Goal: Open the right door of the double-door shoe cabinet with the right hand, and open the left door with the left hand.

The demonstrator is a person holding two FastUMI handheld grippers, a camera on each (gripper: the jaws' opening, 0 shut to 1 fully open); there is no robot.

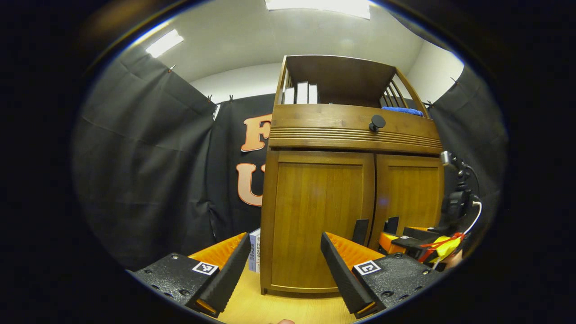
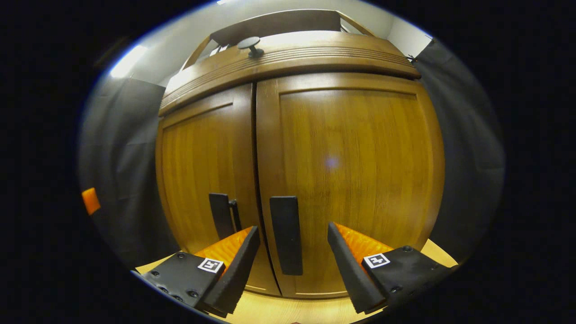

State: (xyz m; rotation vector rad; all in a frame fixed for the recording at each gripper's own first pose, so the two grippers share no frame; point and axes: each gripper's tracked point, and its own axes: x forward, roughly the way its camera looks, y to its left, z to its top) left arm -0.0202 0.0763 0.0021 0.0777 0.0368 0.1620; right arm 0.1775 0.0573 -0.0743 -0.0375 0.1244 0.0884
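Observation:
The wooden shoe cabinet [image 1: 288,180] stands on a light table, and both doors are closed. In the left gripper view my left gripper [image 1: 285,236] is open, a short way off in front of the left door [image 1: 321,211]. The left door's black handle [image 1: 360,231] lies right of its fingers. The right gripper [image 1: 398,240] shows low beside the right door [image 1: 411,193]. In the right gripper view my right gripper [image 2: 292,229] is open close to the right door [image 2: 351,171]. That door's black handle [image 2: 285,234] stands between its fingers, untouched. The left door's handle [image 2: 222,216] is just to its left.
A drawer front with a round black knob [image 1: 377,121] runs above the doors. The open top shelf holds white books [image 1: 300,93] and a blue cloth [image 1: 402,110]. A small book [image 1: 254,249] leans at the cabinet's left side. Black cloth walls surround the wooden tabletop [image 1: 279,308].

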